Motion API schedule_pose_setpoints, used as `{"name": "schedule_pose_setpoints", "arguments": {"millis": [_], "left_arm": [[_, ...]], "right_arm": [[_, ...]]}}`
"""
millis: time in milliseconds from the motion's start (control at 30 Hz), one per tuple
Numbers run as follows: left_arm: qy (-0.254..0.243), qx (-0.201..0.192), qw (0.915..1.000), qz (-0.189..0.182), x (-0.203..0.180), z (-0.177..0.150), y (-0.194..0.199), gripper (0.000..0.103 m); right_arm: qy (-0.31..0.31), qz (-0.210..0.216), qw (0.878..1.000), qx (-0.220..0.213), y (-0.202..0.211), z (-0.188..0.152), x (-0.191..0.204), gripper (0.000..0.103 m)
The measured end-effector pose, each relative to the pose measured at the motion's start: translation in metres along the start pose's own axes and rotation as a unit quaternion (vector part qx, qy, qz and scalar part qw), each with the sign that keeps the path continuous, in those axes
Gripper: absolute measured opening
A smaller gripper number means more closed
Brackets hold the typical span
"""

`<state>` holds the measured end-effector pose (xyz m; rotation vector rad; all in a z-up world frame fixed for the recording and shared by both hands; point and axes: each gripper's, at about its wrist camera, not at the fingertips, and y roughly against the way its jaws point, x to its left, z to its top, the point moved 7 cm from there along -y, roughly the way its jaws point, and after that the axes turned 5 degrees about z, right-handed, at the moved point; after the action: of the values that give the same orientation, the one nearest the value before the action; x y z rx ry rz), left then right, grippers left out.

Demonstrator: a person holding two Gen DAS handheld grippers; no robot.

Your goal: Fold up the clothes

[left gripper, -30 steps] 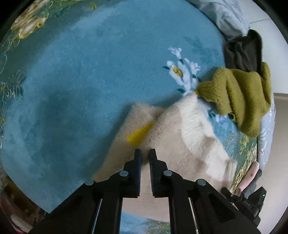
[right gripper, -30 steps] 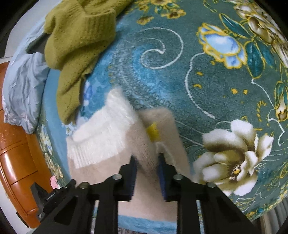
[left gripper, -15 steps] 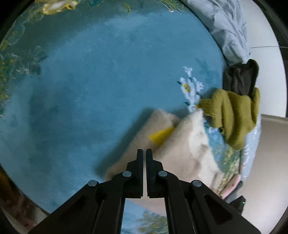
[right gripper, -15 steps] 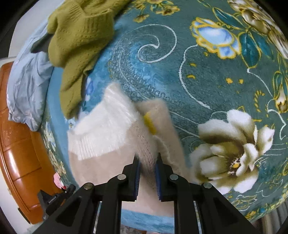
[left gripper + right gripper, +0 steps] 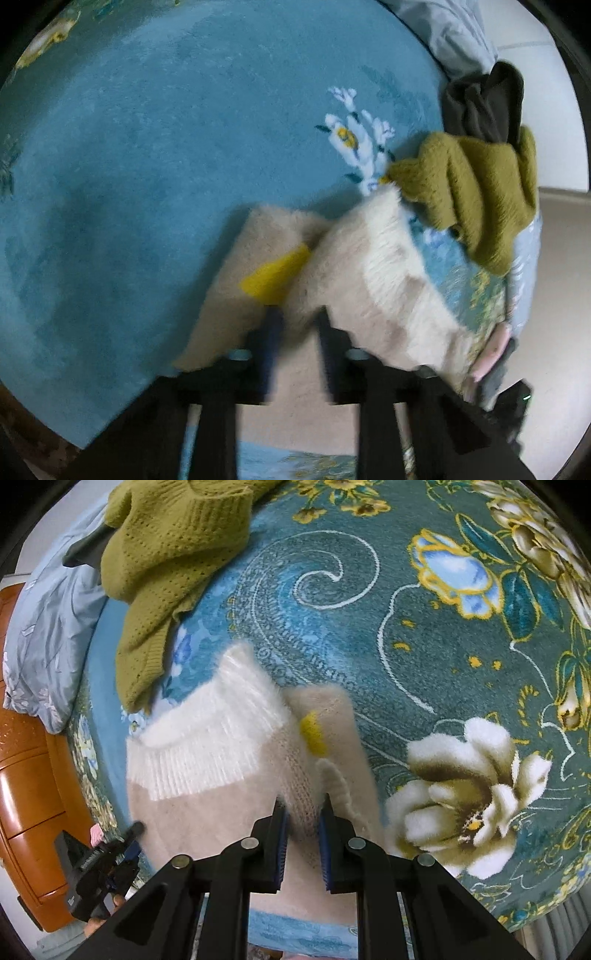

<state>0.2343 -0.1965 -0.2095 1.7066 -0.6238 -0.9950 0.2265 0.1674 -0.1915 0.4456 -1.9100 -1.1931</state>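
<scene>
A fuzzy cream sweater with a yellow patch and white ribbed cuffs lies partly folded on the teal floral blanket. My left gripper is open, its fingers straddling a fold of the sweater near the yellow patch. In the right wrist view the same sweater lies below; my right gripper is open a little, with a raised fold of the sweater between its fingers.
An olive knit sweater and a dark garment lie beside the cream one. A pale blue quilt hangs at the bed edge. An orange wooden cabinet stands beyond it.
My left gripper went from shut to open and moved closer to the sweater. My right gripper widened slightly around the fold. Both views shifted a little.
</scene>
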Motion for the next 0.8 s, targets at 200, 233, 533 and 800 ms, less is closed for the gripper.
{"name": "schedule_pose_setpoints", "arguments": {"millis": [200,233,533,800], "left_arm": [[-0.003,-0.036,0.9989,-0.029,0.014,-0.018,0.029,0.01],[0.0,-0.038,0.9988,-0.031,0.02,-0.021,0.033,0.01],[-0.002,-0.008,0.9994,0.033,0.049,-0.027,0.005,0.01],[-0.025,0.015,0.9981,0.054,0.05,-0.022,-0.012,0.011]], "right_arm": [[0.024,0.022,0.999,-0.006,0.006,-0.003,0.016,0.016],[0.034,0.029,0.999,-0.007,0.008,-0.005,0.02,0.016],[0.042,-0.001,0.999,0.005,-0.017,-0.004,0.015,0.016],[0.047,-0.025,0.999,0.007,-0.034,0.006,0.006,0.016]]}}
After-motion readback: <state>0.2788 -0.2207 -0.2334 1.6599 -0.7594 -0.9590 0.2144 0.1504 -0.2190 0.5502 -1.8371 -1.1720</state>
